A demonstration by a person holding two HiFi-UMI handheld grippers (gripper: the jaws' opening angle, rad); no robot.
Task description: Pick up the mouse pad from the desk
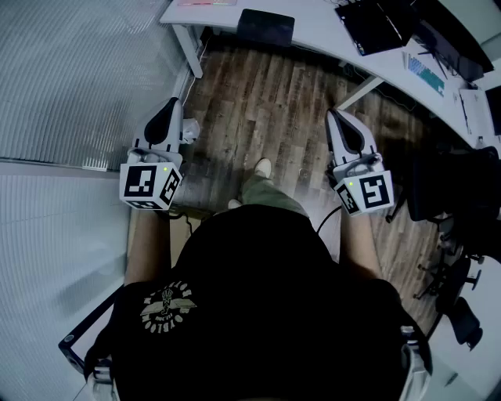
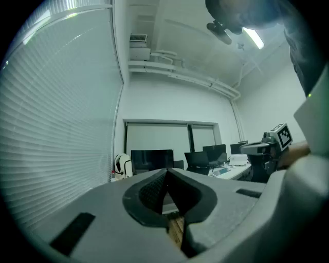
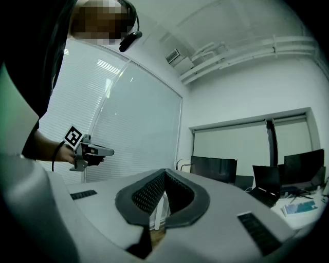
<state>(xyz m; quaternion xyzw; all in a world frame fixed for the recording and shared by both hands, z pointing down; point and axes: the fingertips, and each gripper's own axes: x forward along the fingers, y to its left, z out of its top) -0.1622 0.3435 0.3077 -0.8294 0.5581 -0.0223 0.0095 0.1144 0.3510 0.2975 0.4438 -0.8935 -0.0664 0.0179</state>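
A dark mouse pad (image 1: 266, 27) lies at the front edge of the white desk (image 1: 313, 35), far ahead of me in the head view. My left gripper (image 1: 166, 110) is held level over the wooden floor, jaws shut and empty. My right gripper (image 1: 335, 117) hangs level beside it, also shut with nothing in it. In the left gripper view, the left gripper (image 2: 165, 173) has its dark pads meeting, and the right gripper (image 2: 272, 146) shows at the right. In the right gripper view, the right gripper (image 3: 164, 177) is closed too, with the left gripper (image 3: 85, 151) at the left. Both are well short of the desk.
A glass wall with blinds (image 1: 70, 86) runs along the left. The desk carries dark laptops (image 1: 376, 23) and a keyboard (image 1: 427, 72). A black office chair (image 1: 450, 188) stands at the right. Monitors (image 2: 151, 159) line the far desks. My shoe (image 1: 262, 167) is on the floor.
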